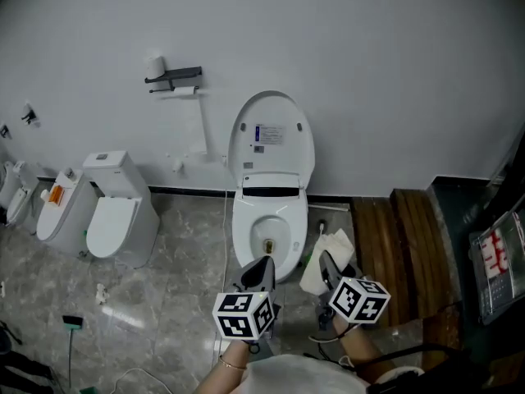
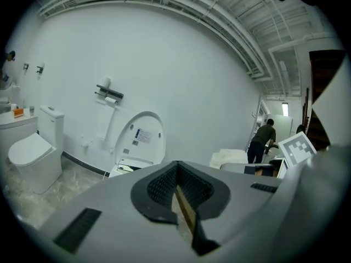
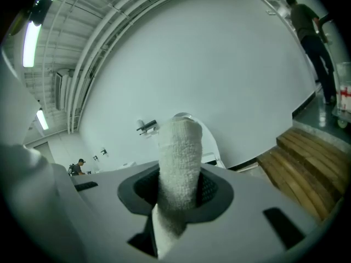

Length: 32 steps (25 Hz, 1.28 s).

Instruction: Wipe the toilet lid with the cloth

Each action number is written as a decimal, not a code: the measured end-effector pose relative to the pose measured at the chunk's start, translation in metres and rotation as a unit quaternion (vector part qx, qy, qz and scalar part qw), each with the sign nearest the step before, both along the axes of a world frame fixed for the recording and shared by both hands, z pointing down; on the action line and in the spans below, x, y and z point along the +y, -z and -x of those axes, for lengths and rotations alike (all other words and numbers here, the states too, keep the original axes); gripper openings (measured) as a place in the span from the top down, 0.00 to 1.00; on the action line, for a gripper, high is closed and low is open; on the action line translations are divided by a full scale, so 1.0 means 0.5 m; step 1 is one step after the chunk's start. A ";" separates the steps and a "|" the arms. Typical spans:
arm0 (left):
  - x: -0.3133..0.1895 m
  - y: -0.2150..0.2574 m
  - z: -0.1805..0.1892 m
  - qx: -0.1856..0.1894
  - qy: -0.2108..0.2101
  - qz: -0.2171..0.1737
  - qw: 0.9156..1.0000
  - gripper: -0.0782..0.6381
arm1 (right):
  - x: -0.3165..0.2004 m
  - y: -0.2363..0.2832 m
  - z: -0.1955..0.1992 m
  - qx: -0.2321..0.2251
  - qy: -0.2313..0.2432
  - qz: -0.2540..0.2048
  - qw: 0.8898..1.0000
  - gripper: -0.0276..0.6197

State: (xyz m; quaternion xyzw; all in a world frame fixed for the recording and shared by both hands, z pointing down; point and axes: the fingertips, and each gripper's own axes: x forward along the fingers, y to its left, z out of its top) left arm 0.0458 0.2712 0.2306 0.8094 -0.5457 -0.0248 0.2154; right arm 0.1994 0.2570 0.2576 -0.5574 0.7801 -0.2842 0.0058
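Over on the left, a second toilet (image 1: pixel 115 224) sits with its lid down on the marbled floor (image 1: pixel 180 245). Up on the white wall (image 1: pixel 369 72), a dark paper holder (image 1: pixel 174 79) with a roll under it. Now the middle: the toilet lid (image 1: pixel 271 142) stands upright, leaning back at the wall, a label on its inner face, and the bowl (image 1: pixel 267 232) below it is open.

In front of the bowl's near rim hangs the left gripper (image 1: pixel 262 264), pointing towards the toilet. Its jaws are pressed together with nothing between them. Empty, that one.

Just to its right is the right gripper (image 1: pixel 326 264), pointing the same way, and it is clamped on the white cloth (image 1: pixel 335 243). In the right gripper view the cloth stands up between the jaws as a thick towelling roll, with a tail hanging below them. The cloth is off to the right of the bowl and well apart from the lid, touching neither.

Further right, wooden steps (image 1: pixel 402 236) run along the wall.
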 end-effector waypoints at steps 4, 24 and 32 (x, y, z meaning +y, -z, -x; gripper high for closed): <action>-0.122 0.013 0.033 0.010 -0.007 0.000 1.000 0.88 | -0.112 0.015 0.046 0.004 0.004 0.000 1.000 0.81; -0.625 -0.015 0.162 0.027 -0.061 0.039 0.997 0.88 | -0.601 -0.021 0.192 0.015 -0.041 0.019 0.999 0.81; -0.723 -0.077 0.178 0.041 -0.049 0.063 0.996 0.88 | -0.824 -0.044 0.253 0.041 -0.013 -0.026 0.999 0.81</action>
